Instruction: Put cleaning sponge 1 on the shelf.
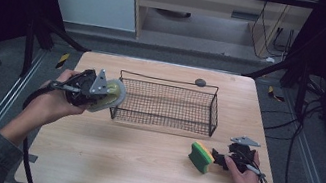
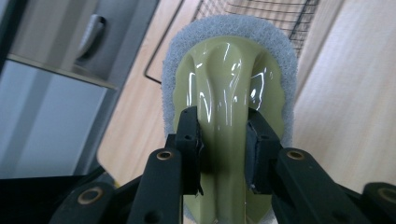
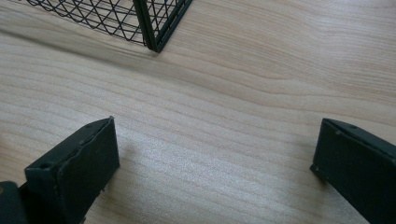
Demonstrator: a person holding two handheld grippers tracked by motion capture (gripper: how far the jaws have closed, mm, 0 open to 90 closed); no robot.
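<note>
1. The left gripper [image 1: 100,91] is raised above the left side of the tabletop [image 1: 138,163], just beside the basket's left end. Its jaws are clamped on the glossy yellow-green handle of a scrubbing pad [image 1: 112,95]. In the left gripper view the handle's lower end is cut off by the frame, and the pad's [image 2: 229,88] grey fibre rim shows around it.
2. One black wire basket [image 1: 166,105] stands mid-tabletop; nothing can be made out inside it. A small dark grey round thing [image 1: 200,82] sits at its far rim, too small to identify.
3. One green-and-yellow sponge [image 1: 201,157] stands on edge on the tabletop, just left of the right gripper.
4. The right gripper [image 1: 220,158] rests low on the tabletop, its jaws spread wide with nothing between them. Whether a jaw touches the sponge is unclear.
</note>
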